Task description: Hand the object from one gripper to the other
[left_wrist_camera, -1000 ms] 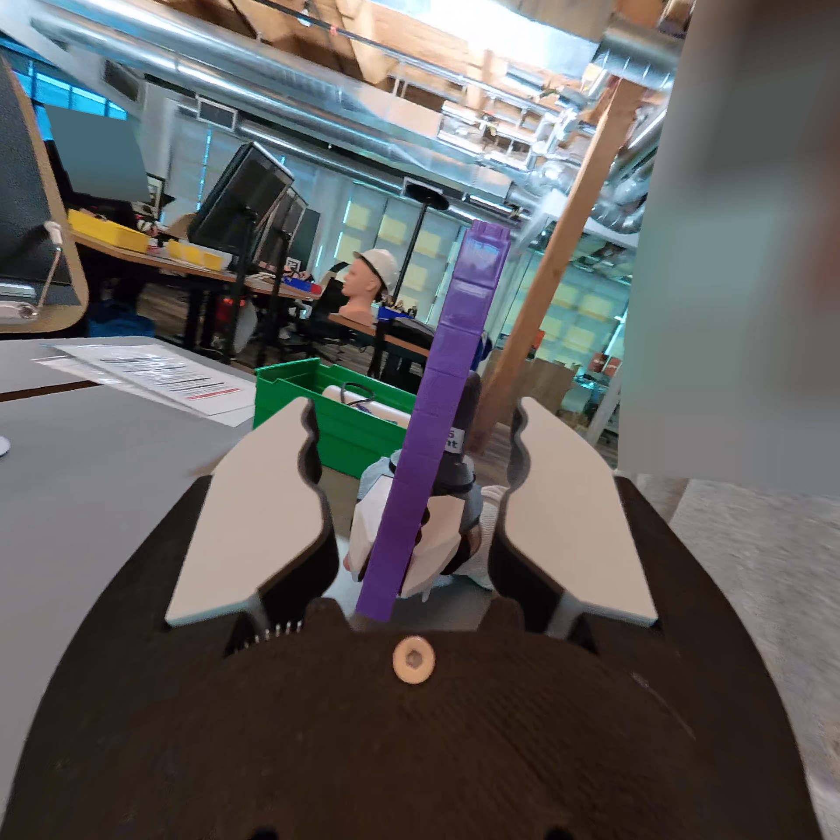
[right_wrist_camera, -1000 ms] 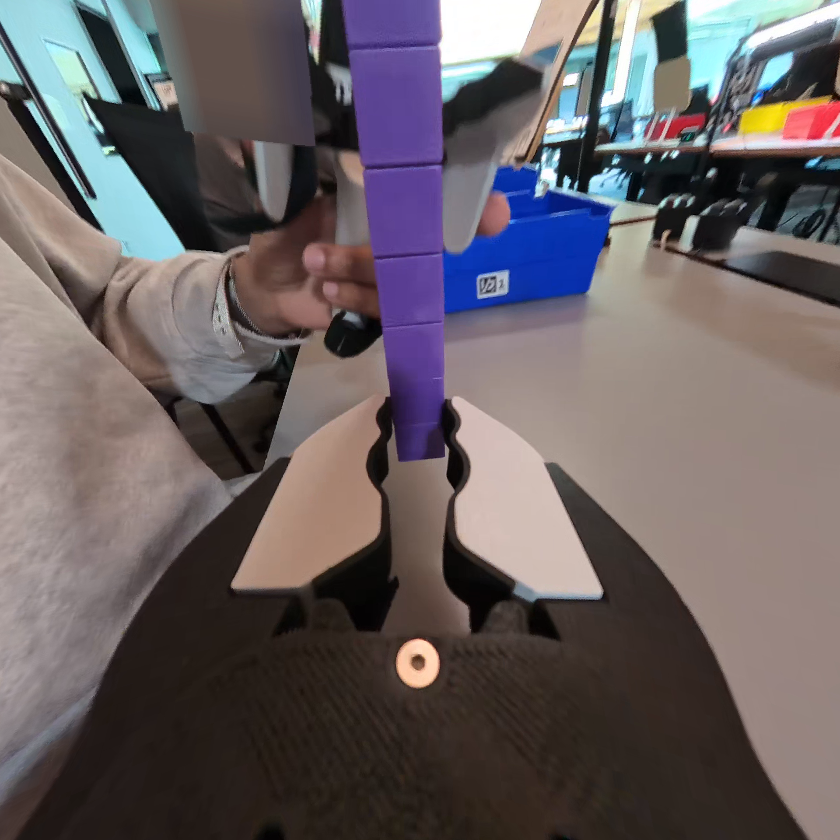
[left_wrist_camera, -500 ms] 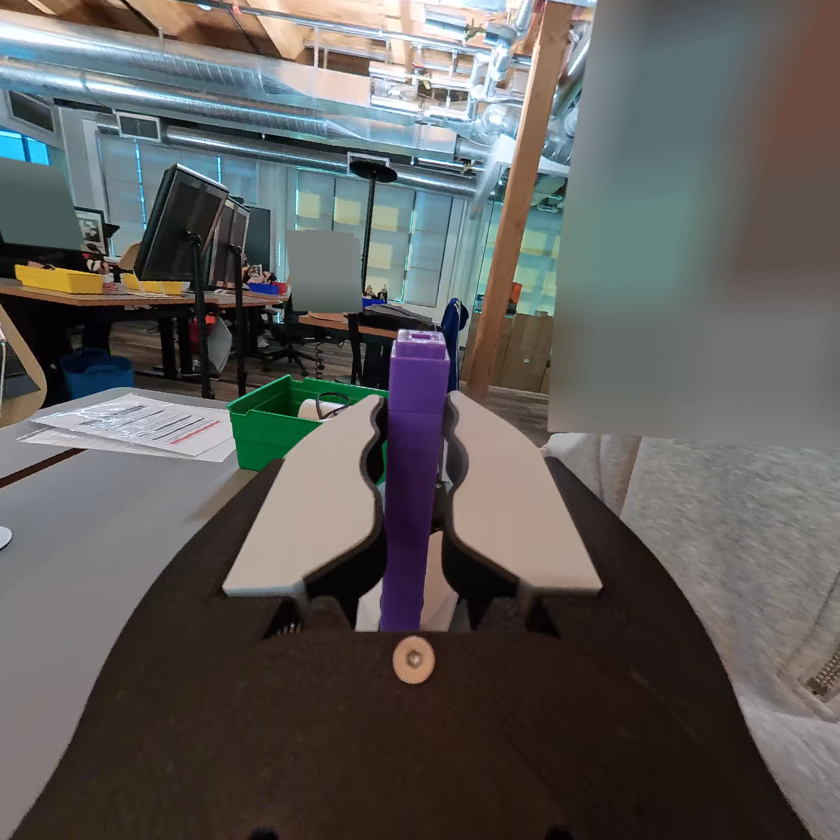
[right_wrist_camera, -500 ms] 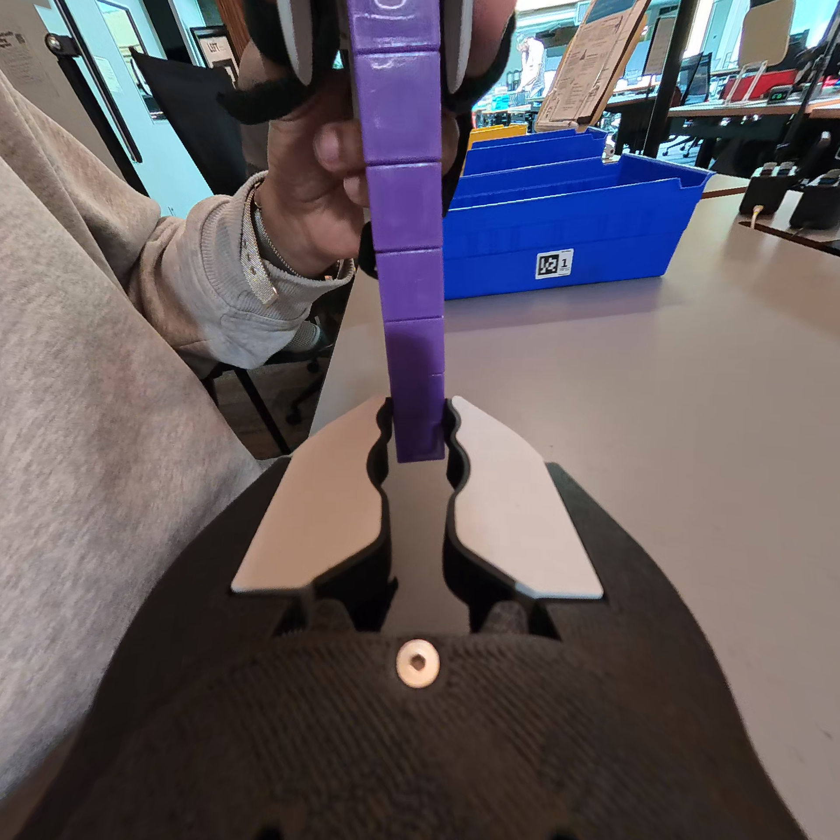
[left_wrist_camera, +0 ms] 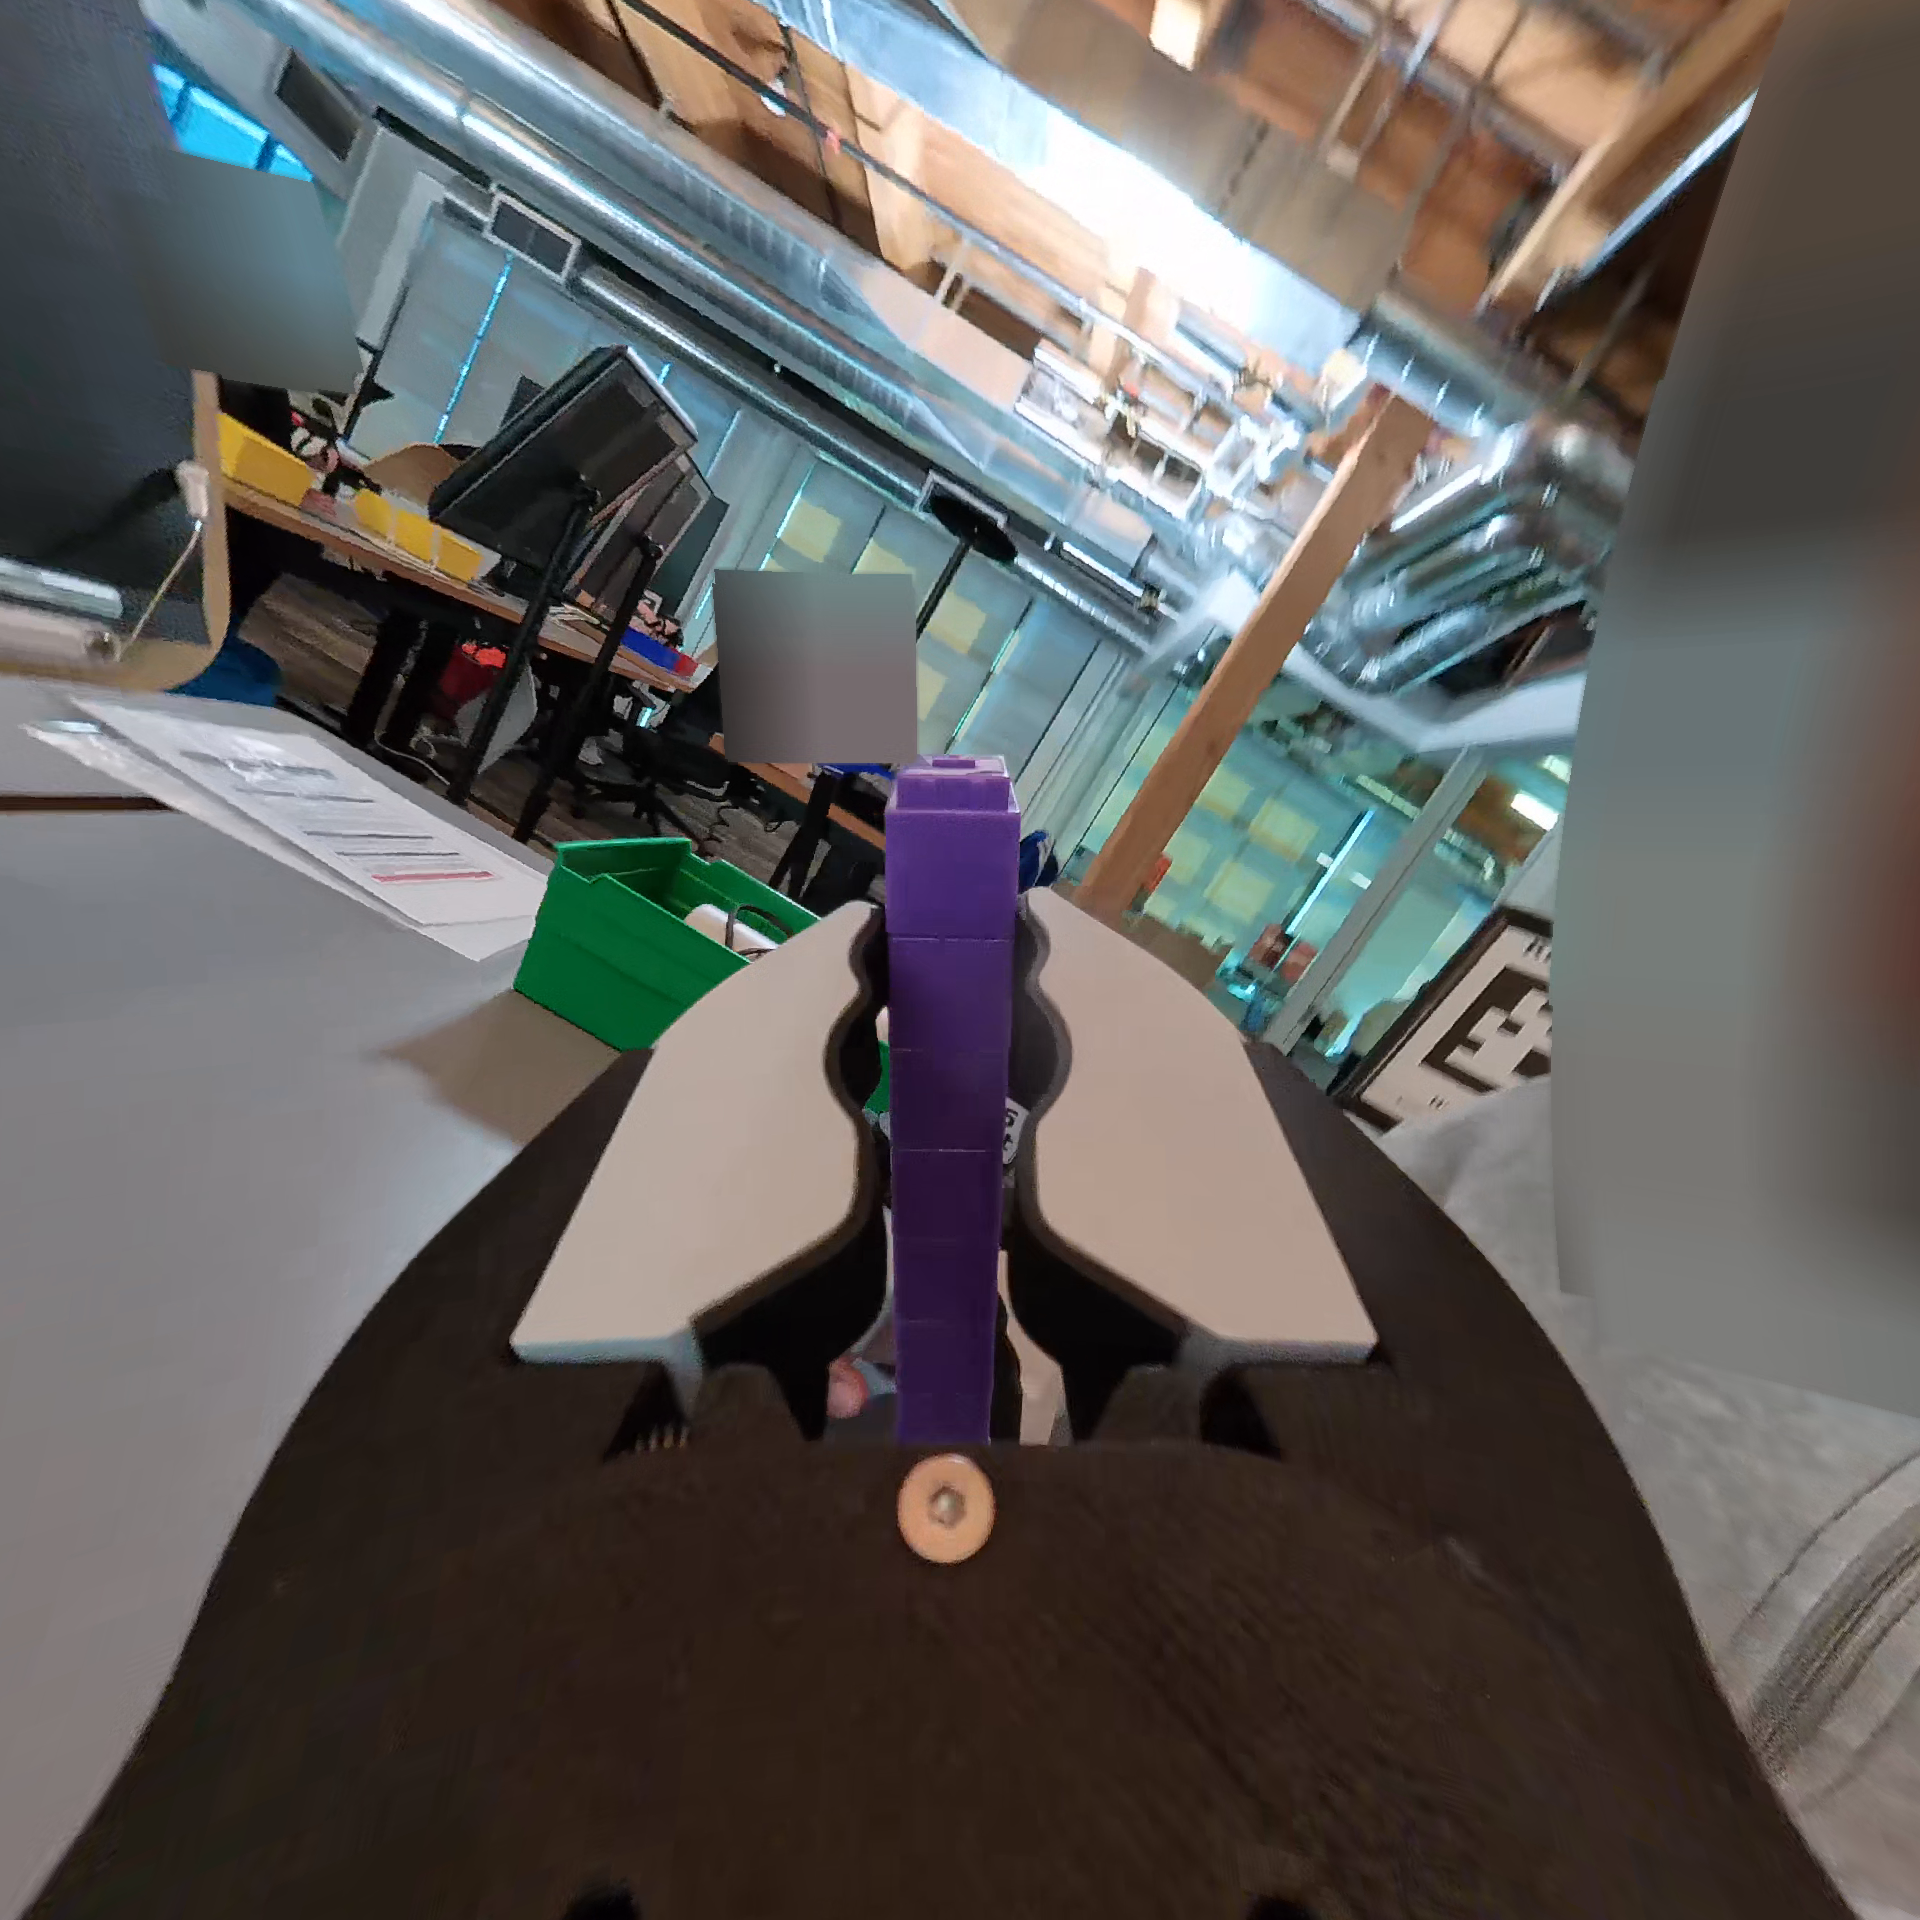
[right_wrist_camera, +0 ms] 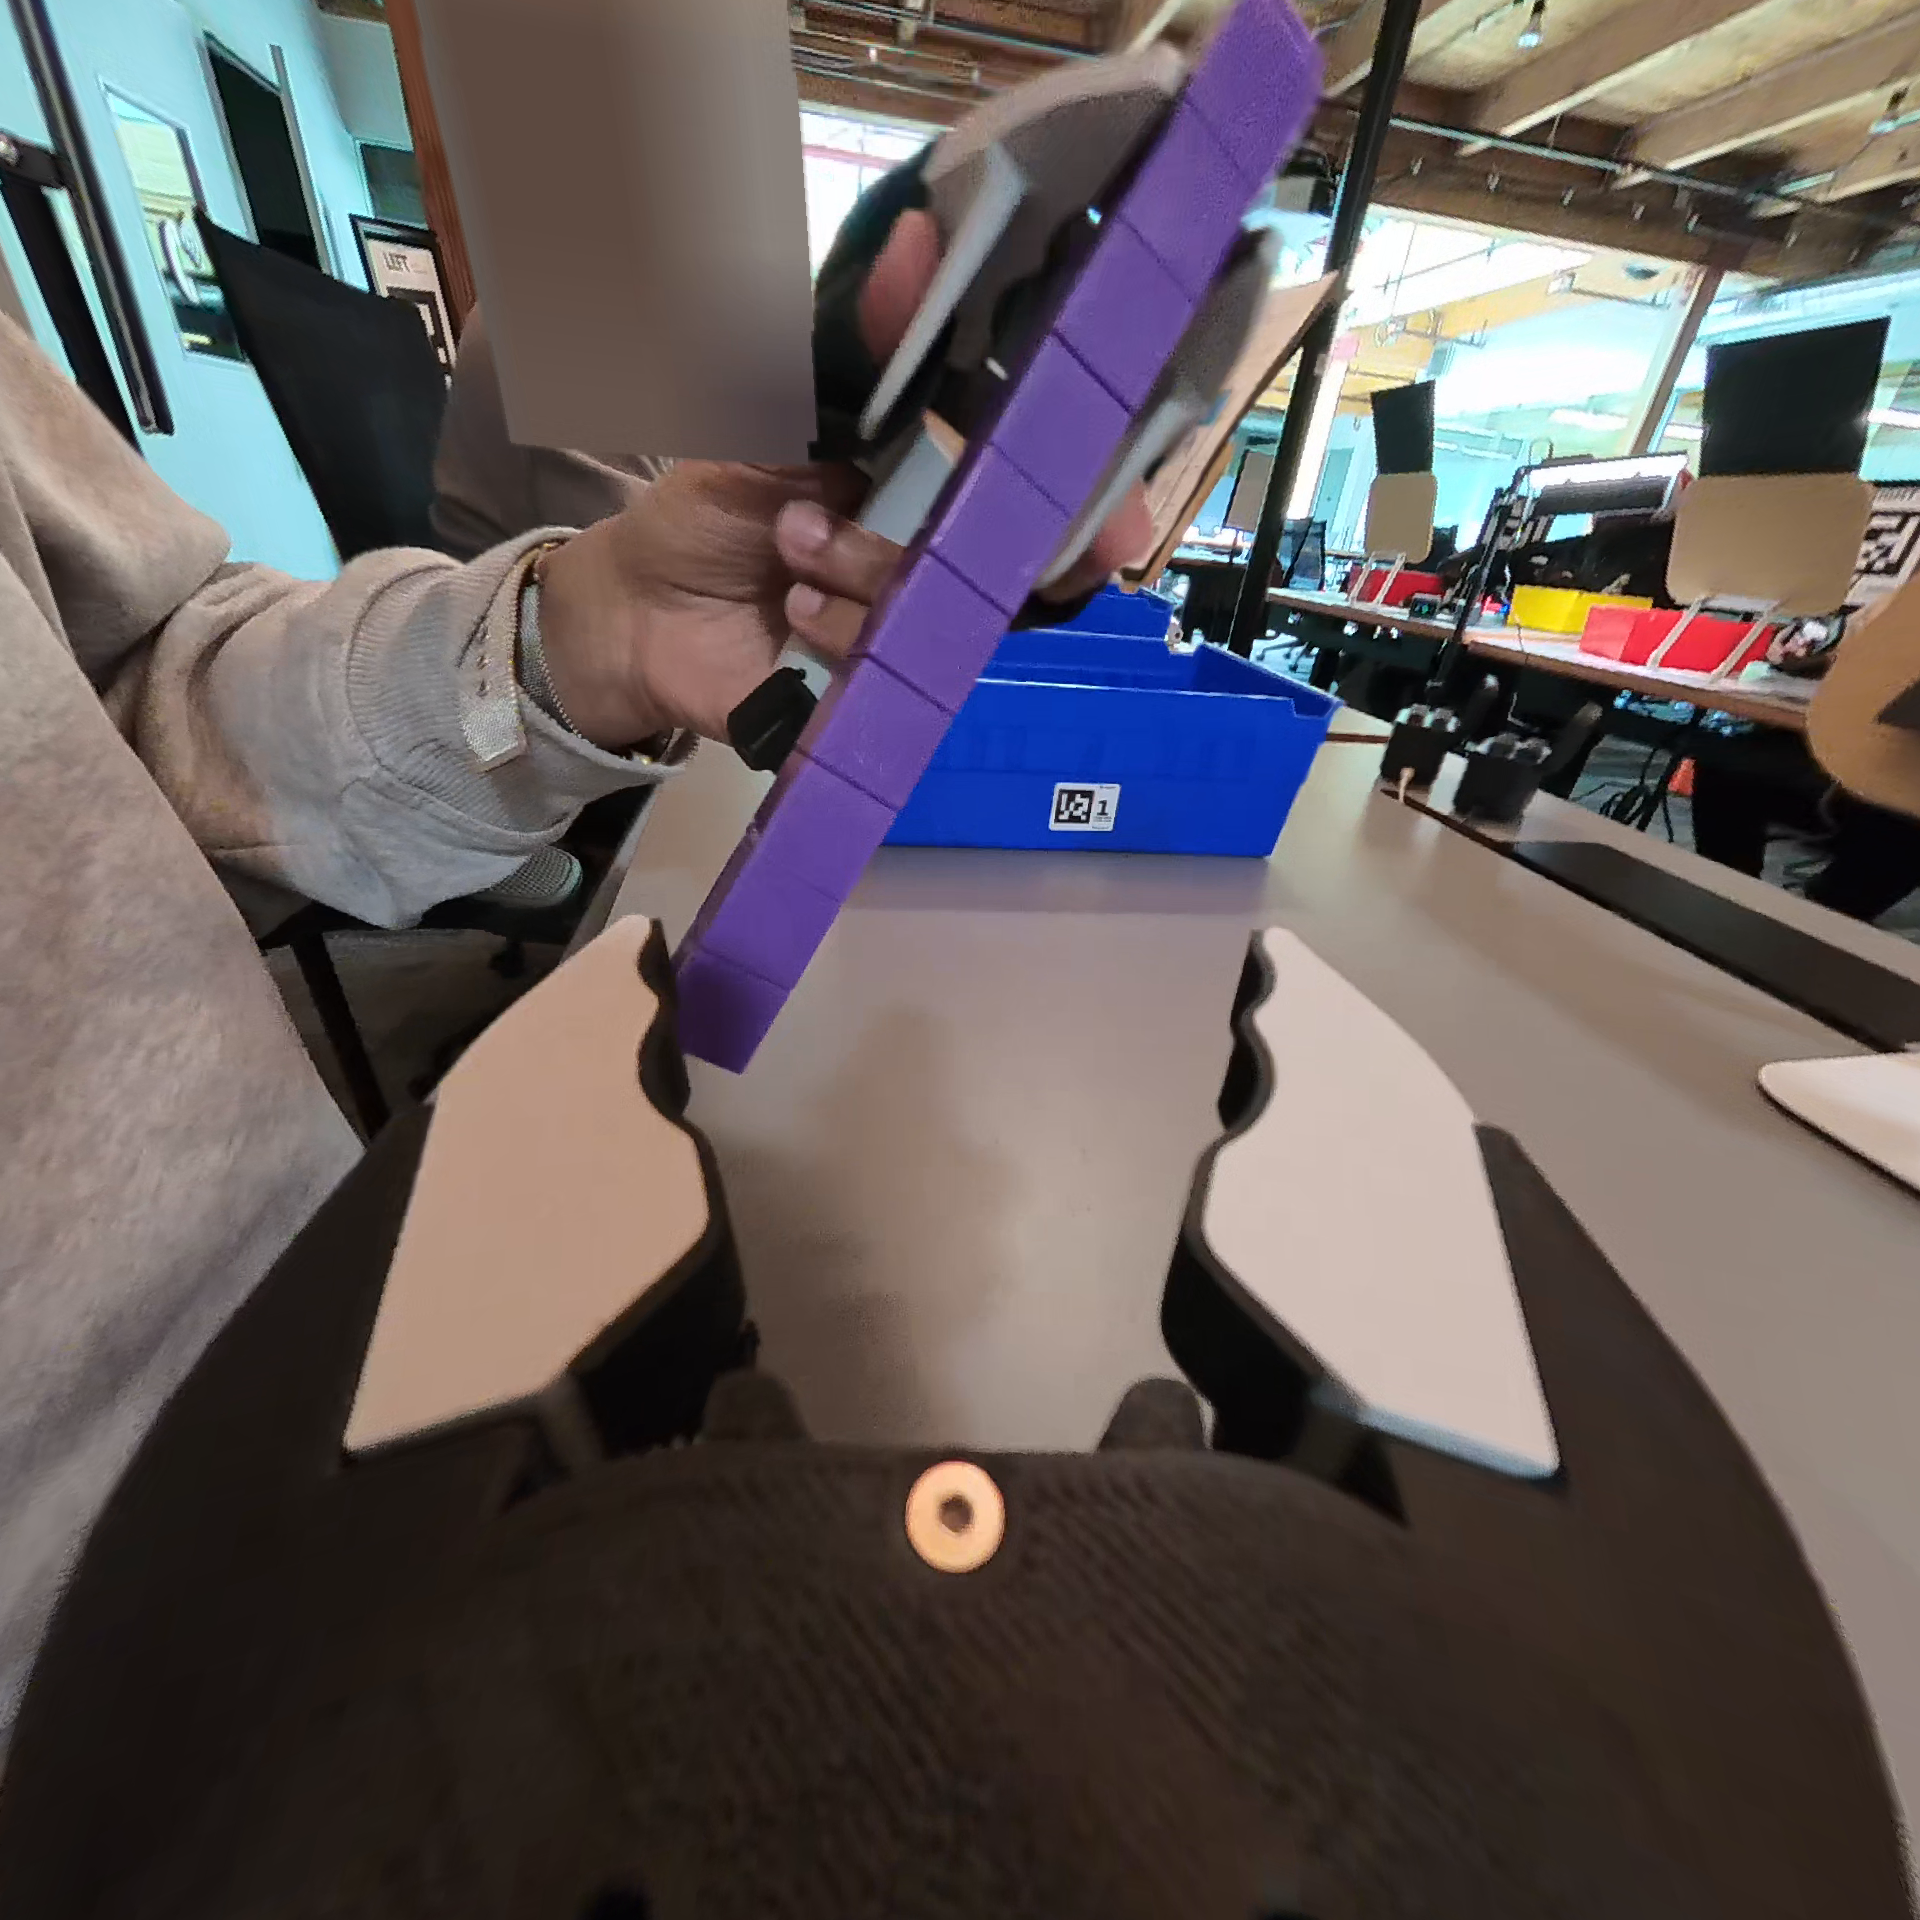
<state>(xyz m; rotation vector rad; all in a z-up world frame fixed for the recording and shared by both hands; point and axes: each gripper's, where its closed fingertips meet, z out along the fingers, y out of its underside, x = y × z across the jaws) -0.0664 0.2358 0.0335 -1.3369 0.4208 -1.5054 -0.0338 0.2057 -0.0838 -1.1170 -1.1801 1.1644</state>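
bare table (right_wrist_camera: 987,1091) between spread right fingers (right_wrist_camera: 551,1174); blue bin (right_wrist_camera: 1122,758) beyond.

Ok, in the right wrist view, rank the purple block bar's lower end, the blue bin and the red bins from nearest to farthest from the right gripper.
1. purple block bar, lower end by the right gripper left finger
2. blue bin, middle of table
3. red bins, far right desk

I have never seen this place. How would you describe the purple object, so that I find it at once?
Start at the grey table with the blue bin at its far end. Above the table a hand holds the left tongs, shut on the purple bar. The bar is a long, tilted stick of joined cubes, the only purple thing there; its lower end hangs between the open right tongs.
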